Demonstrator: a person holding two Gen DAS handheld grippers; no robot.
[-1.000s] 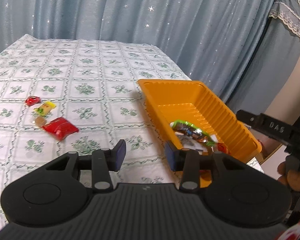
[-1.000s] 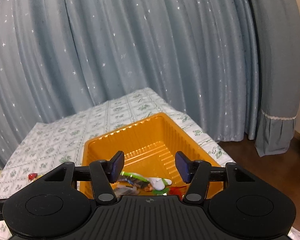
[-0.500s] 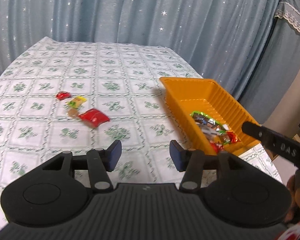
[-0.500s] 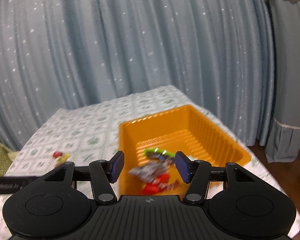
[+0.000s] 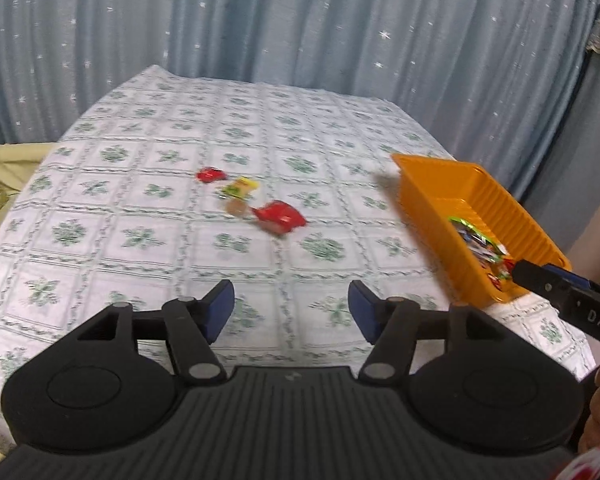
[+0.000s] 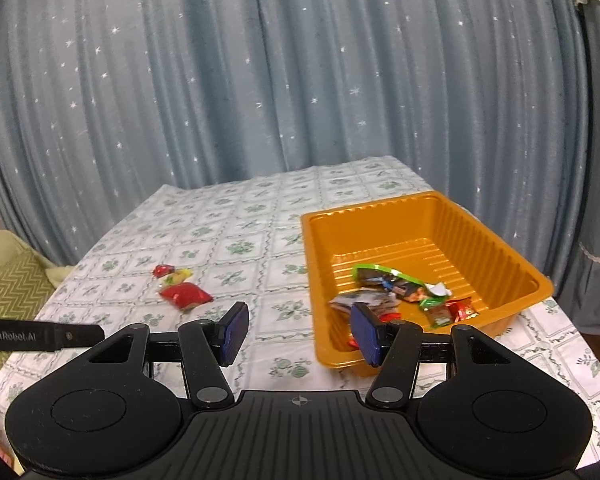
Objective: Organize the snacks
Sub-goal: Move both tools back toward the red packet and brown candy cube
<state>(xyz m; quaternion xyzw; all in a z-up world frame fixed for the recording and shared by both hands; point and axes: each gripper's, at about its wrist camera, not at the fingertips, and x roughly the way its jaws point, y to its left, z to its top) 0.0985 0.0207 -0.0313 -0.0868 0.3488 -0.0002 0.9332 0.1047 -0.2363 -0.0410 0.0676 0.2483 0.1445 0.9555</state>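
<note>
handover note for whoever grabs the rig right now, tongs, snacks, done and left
Left tongs: empty, jaws opening, above the tablecloth short of the loose snacks.
Right tongs: open, empty, near the front left corner of the orange tray.
Done: several wrapped snacks lie in the tray.
Left: four pieces on the cloth, left of the tray: large red packet, yellow-green candy, small red candy, brownish piece. Move them to the tray.
</note>
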